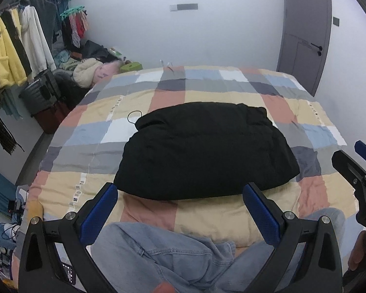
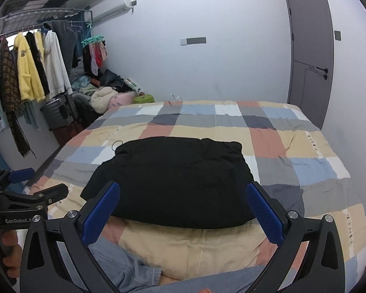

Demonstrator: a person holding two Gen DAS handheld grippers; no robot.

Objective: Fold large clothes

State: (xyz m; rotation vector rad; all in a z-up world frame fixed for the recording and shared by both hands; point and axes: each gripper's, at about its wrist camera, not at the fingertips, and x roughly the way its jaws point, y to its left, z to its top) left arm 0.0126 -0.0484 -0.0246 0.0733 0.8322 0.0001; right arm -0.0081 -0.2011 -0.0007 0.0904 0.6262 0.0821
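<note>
A black padded garment [image 1: 205, 149] lies folded into a compact bundle on the checked bedspread [image 1: 207, 85]; it also shows in the right wrist view [image 2: 173, 180]. My left gripper [image 1: 180, 195] is open and empty, held above the near edge of the bed just short of the bundle. My right gripper [image 2: 183, 195] is open and empty too, over the bundle's near edge. The right gripper shows at the right edge of the left wrist view [image 1: 353, 161], and the left gripper at the left edge of the right wrist view [image 2: 34, 185].
Blue denim [image 1: 163, 254] on the person's legs lies at the bed's near edge. A clothes rack [image 2: 31, 70] with hanging coats, a suitcase [image 2: 58, 114] and a pile of clothes [image 2: 105, 95] stand left of the bed. A grey door [image 2: 310, 56] is at the back right. A hair tie [image 1: 135, 116] lies beside the bundle.
</note>
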